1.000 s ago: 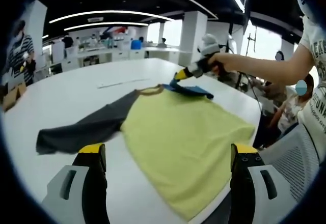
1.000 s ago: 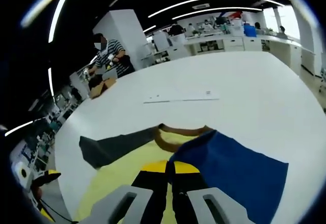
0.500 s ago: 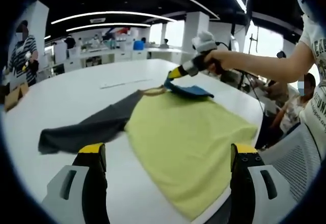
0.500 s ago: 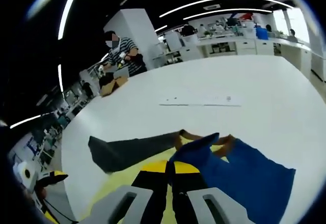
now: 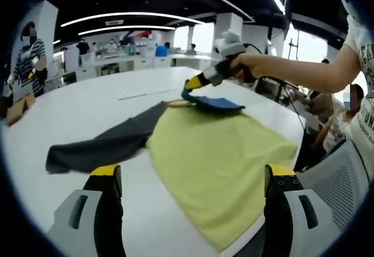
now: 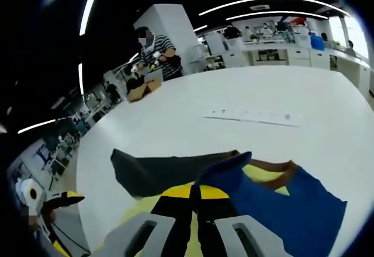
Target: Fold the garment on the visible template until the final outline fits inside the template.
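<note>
Right gripper view: jaws clamped on garment's blue sleeve, lifted.

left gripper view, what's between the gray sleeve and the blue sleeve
The yellow body of the shirt and its brown collar lie between the gray sleeve and the blue sleeve in the left gripper view. The right gripper pinches the blue sleeve's edge.

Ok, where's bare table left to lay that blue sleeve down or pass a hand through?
Bare white table lies beyond the grey sleeve, out to the paper strip, and in front between that sleeve and the left claw. It is crowded by the collar, where the right claw holds the blue sleeve above the yellow shirt body.
</note>
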A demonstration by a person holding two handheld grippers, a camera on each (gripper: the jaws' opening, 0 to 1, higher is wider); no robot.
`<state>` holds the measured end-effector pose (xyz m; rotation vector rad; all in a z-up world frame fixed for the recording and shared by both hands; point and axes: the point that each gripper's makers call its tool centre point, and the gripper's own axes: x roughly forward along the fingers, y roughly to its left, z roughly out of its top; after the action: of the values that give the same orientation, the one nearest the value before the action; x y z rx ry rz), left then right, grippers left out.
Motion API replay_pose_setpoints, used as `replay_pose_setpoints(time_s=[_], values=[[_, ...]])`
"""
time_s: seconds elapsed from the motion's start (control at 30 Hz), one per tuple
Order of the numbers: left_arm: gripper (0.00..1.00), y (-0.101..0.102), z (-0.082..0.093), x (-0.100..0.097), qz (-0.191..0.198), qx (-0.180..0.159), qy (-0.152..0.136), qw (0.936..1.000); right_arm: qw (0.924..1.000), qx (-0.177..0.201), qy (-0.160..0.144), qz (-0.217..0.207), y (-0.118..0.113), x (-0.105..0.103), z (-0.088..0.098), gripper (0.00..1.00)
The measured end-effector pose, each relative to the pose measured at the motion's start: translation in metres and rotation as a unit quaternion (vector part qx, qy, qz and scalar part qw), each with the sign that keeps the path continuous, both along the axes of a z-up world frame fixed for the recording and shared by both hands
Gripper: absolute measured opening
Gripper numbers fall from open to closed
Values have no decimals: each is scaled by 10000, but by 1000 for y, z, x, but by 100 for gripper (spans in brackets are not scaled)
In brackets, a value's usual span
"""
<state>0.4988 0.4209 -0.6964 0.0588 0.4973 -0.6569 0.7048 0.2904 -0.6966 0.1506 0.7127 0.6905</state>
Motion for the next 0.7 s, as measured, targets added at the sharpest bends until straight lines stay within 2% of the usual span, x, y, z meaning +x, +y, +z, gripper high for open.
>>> replay_pose_setpoints(time_s=[0.23, 0.6, 0.7], values=[[99, 2, -2, -1, 27, 15, 20, 10000, 9998, -41, 5, 216, 17, -6, -6, 0], [99, 5, -3, 0, 92, 4, 23, 10000, 9971, -172, -70, 732, 43, -29, -16, 0], [99, 4, -4, -1, 82, 2, 44, 10000, 9953, -350, -93, 893, 47, -35, -25, 0]])
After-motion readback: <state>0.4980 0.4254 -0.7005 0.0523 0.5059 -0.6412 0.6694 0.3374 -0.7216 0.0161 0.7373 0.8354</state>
